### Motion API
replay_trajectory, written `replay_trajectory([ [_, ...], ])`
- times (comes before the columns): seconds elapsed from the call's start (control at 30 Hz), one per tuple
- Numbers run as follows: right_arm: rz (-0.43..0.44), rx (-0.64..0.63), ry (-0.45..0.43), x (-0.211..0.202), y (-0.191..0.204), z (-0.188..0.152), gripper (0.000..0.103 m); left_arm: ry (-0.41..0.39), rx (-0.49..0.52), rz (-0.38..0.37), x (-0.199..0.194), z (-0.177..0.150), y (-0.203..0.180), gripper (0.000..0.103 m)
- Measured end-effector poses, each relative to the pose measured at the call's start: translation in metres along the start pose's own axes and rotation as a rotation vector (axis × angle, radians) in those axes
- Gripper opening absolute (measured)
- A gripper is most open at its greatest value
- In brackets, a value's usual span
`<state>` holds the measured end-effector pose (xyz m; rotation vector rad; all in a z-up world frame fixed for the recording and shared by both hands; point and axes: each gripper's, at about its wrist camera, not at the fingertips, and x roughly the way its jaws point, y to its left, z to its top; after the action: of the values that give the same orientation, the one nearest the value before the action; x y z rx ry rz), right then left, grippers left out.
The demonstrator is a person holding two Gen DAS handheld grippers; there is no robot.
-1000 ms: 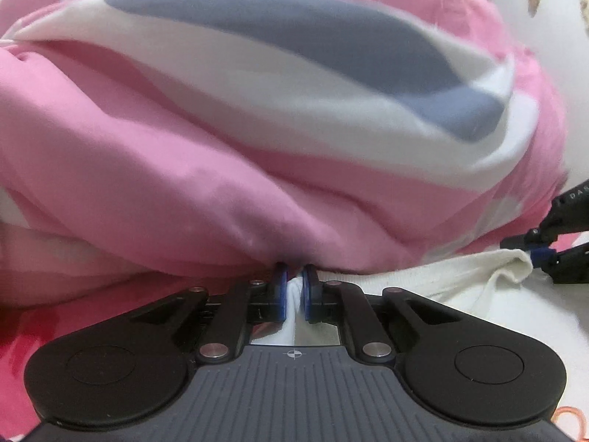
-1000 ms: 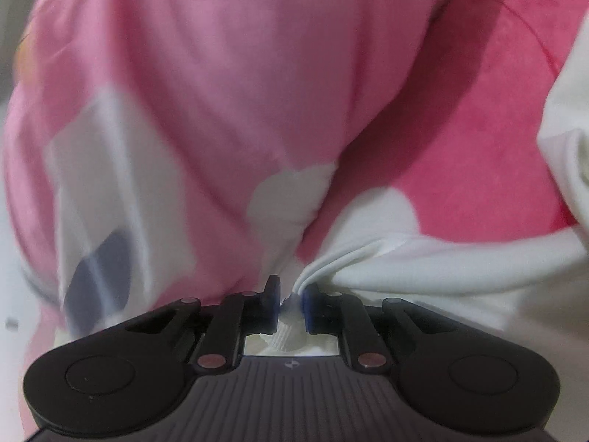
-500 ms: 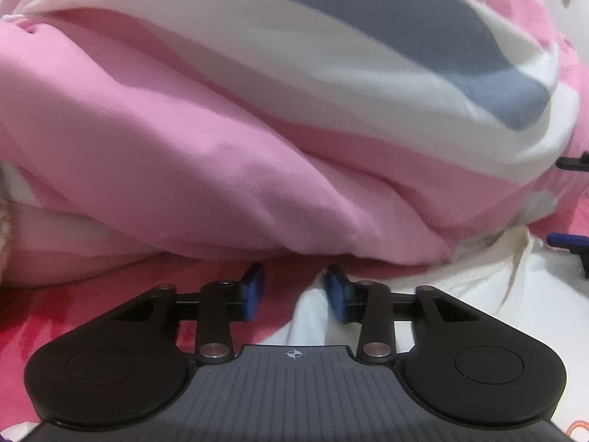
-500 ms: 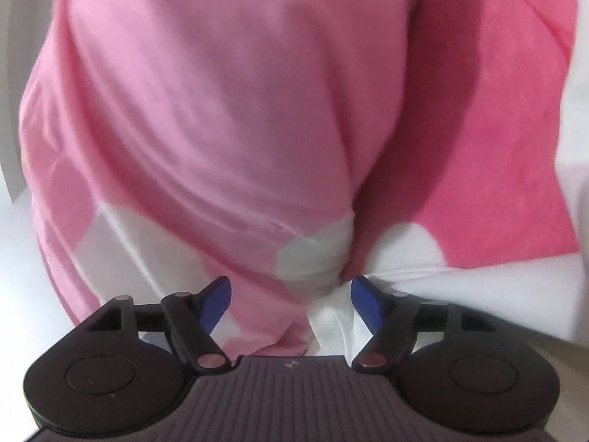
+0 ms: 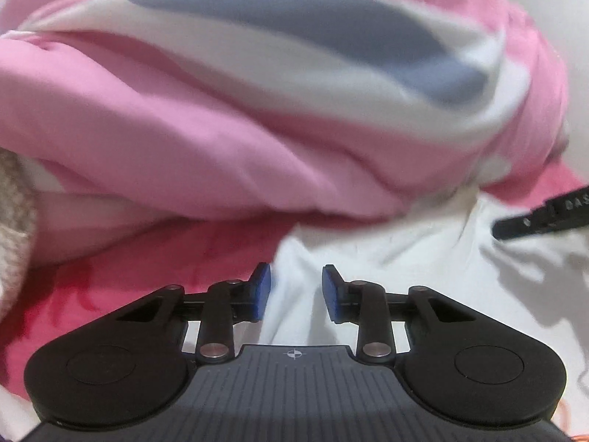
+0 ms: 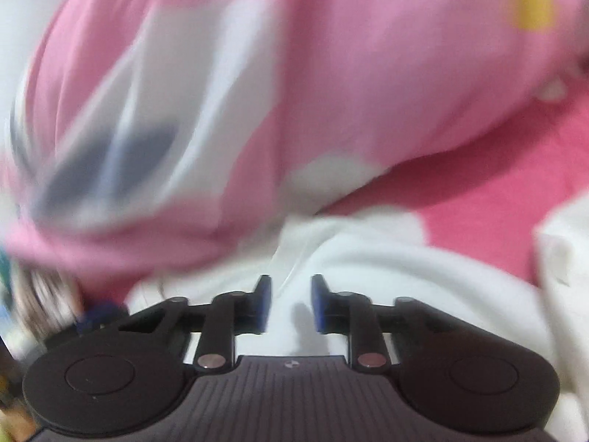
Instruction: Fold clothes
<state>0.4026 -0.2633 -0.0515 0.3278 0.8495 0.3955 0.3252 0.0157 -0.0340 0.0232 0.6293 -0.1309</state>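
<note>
- Pink garment (image 5: 206,140): a large bundle with white and grey-blue patches, filling the upper part of both wrist views. It lies bunched in thick folds just beyond both sets of fingers. In the right wrist view (image 6: 368,84) it is blurred, with a small yellow mark near the upper right edge.
- Deep pink cloth (image 5: 154,250): lies flat under the garment, showing at lower left in the left view and at right in the right view (image 6: 478,199).
- White fabric (image 5: 386,243): lies wrinkled in front of both grippers and reaches under the garment's edge. In the right view (image 6: 386,258) it forms a soft ridge just ahead of the fingertips.
- Left gripper (image 5: 296,287): jaws parted and closing. White fabric lies in the gap below them, and the blue pads (image 5: 262,287) press on nothing.
- Right gripper (image 6: 291,300): jaws parted and closing over the white fabric. The pads stand clear of it, and nothing is pinched. Its dark tip also shows at the right edge of the left view (image 5: 541,217).
- Beige knit item (image 5: 14,221): a textured patch at the left edge of the left view, beside the garment.
</note>
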Motion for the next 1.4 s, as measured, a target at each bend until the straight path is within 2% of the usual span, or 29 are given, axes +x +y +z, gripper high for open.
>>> replay_trajectory([
  [0.1, -0.052, -0.108, 0.023, 0.025, 0.018, -0.003, 0.017, 0.009, 0.016, 0.052, 0.013, -0.01, -0.006, 0.029],
  [0.17, -0.064, -0.118, 0.005, 0.036, 0.016, -0.002, 0.016, 0.016, -0.002, 0.049, 0.021, -0.008, -0.001, 0.03],
  [0.23, -0.062, -0.096, -0.031, 0.03, 0.001, 0.002, 0.015, 0.007, -0.025, 0.036, 0.023, -0.007, 0.003, 0.032],
  [0.3, -0.049, -0.037, -0.057, 0.029, -0.013, 0.008, 0.014, -0.004, -0.047, 0.012, 0.022, -0.006, 0.006, 0.033],
  [0.4, 0.034, 0.173, -0.048, 0.023, -0.037, 0.016, 0.016, -0.043, -0.14, -0.035, 0.005, -0.004, 0.028, 0.043],
  [0.5, 0.078, 0.234, -0.058, -0.007, -0.043, 0.015, 0.017, -0.064, -0.235, -0.064, -0.023, 0.006, 0.046, 0.044],
  [0.67, 0.098, 0.164, -0.092, -0.091, -0.036, -0.004, 0.017, -0.061, -0.351, -0.119, -0.103, 0.013, 0.088, 0.044],
  [0.77, 0.107, 0.141, -0.107, -0.136, -0.026, -0.012, 0.017, -0.092, -0.348, -0.119, -0.168, 0.016, 0.109, 0.044],
  [0.87, 0.136, 0.107, -0.125, -0.167, 0.001, -0.018, 0.017, -0.166, -0.333, -0.107, -0.237, 0.017, 0.127, 0.044],
  [0.97, 0.178, 0.052, -0.136, -0.192, 0.041, -0.022, 0.017, -0.21, -0.316, -0.064, -0.271, 0.014, 0.131, 0.047],
  [1.03, 0.195, -0.001, -0.121, -0.2, 0.067, -0.025, 0.018, -0.191, -0.295, -0.053, -0.268, 0.008, 0.126, 0.047],
  [1.13, 0.188, -0.068, -0.042, -0.172, 0.11, -0.035, 0.018, -0.112, -0.26, -0.054, -0.239, -0.016, 0.119, 0.047],
  [1.23, 0.179, -0.147, 0.032, -0.128, 0.152, -0.048, 0.018, -0.012, -0.241, -0.071, -0.21, -0.057, 0.112, 0.047],
  [1.33, 0.138, -0.232, 0.103, -0.074, 0.187, -0.061, 0.02, 0.031, -0.264, -0.045, -0.178, -0.092, 0.105, 0.047],
  [1.37, 0.126, -0.213, 0.134, -0.054, 0.193, -0.06, 0.022, 0.031, -0.264, -0.026, -0.168, -0.1, 0.103, 0.047],
  [1.4, 0.113, -0.193, 0.164, -0.034, 0.199, -0.06, 0.029, 0.03, -0.263, -0.008, -0.159, -0.108, 0.101, 0.047],
])
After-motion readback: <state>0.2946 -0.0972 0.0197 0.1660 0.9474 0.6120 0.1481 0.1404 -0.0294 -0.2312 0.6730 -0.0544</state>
